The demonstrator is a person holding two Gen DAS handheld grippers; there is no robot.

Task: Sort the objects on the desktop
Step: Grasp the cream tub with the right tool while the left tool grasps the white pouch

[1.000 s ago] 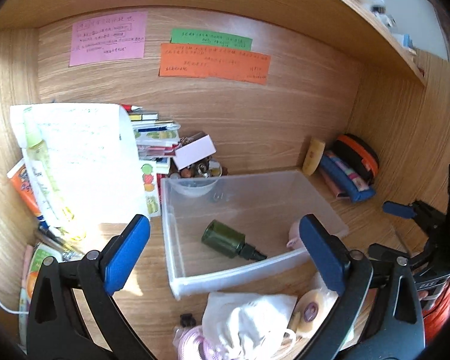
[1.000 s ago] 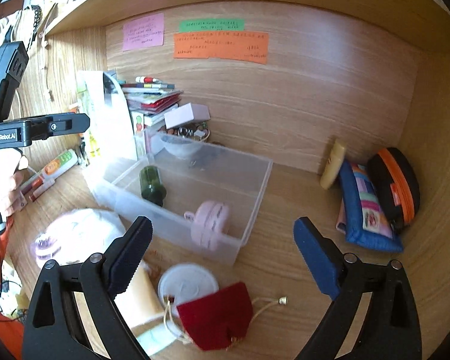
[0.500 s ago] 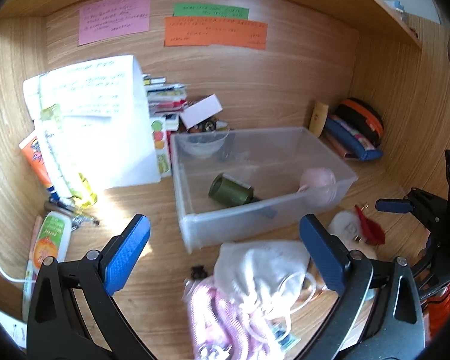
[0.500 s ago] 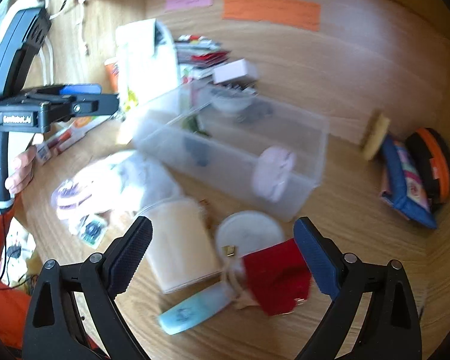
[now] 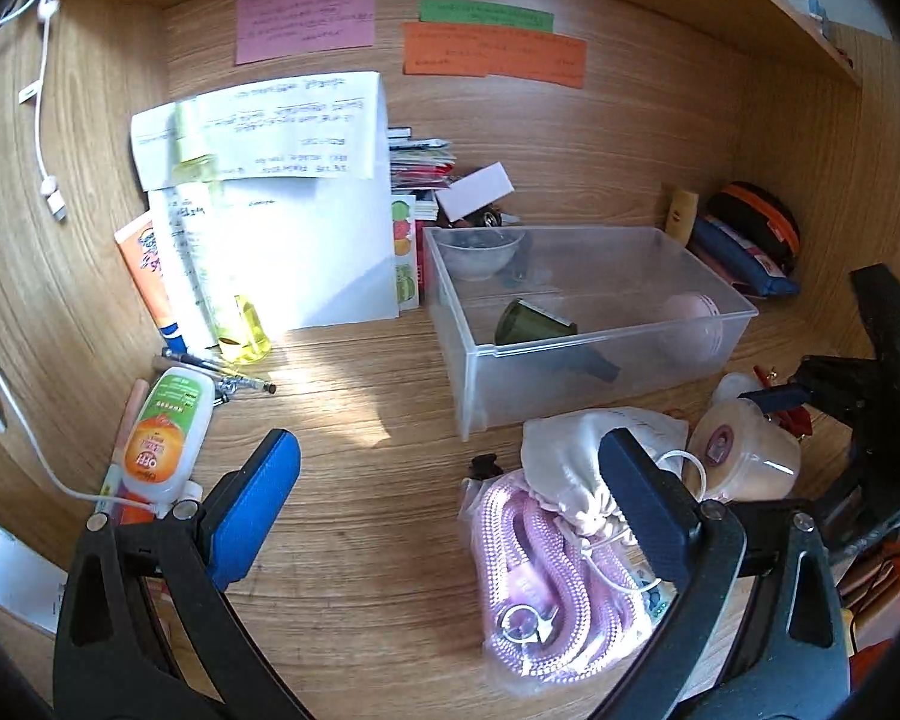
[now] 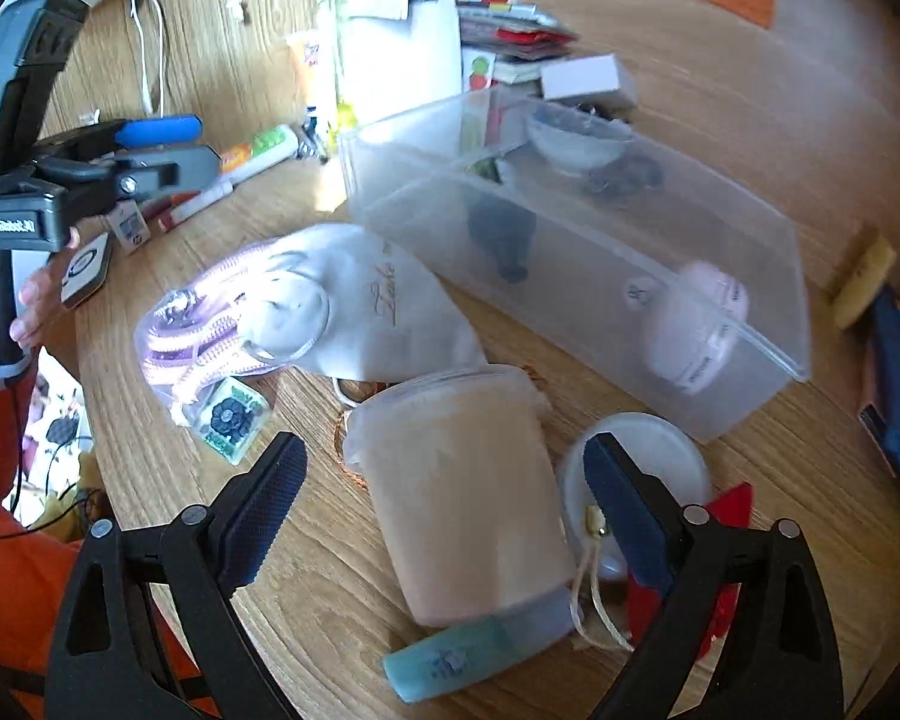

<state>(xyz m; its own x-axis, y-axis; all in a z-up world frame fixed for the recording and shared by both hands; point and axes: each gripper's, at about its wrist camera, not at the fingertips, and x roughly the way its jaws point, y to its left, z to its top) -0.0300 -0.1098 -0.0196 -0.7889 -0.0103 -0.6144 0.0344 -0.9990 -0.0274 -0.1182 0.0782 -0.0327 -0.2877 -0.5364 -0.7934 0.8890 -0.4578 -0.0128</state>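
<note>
Looking along the left gripper [image 5: 444, 510], its blue pads stand wide apart with nothing between them, above bare wooden desk [image 5: 354, 420]. Just right of the gap lie a white drawstring pouch [image 5: 576, 456] and a coiled pink rope [image 5: 546, 564], the pouch resting partly on the rope. Farther off sits a clear plastic bin [image 5: 480, 372] holding a dark green bottle [image 5: 528, 321], a pink round item [image 5: 696, 324] and a small clear bowl [image 5: 480, 249]. At the near left lies a white and orange tube [image 5: 165, 432]. At the right edge the other tool shows by a beige lidded cup [image 5: 750, 456].

From the right wrist, the right gripper [image 6: 444, 492] is released; its jaws have just been closing a little, and the beige cup [image 6: 468, 492] lies on its side between them, the pads not pressing it. A teal tube [image 6: 450, 663] lies near it, a white round lid [image 6: 642, 456] and red pouch [image 6: 732, 504] to its right. The bin [image 6: 750, 396] stands beyond.
</note>
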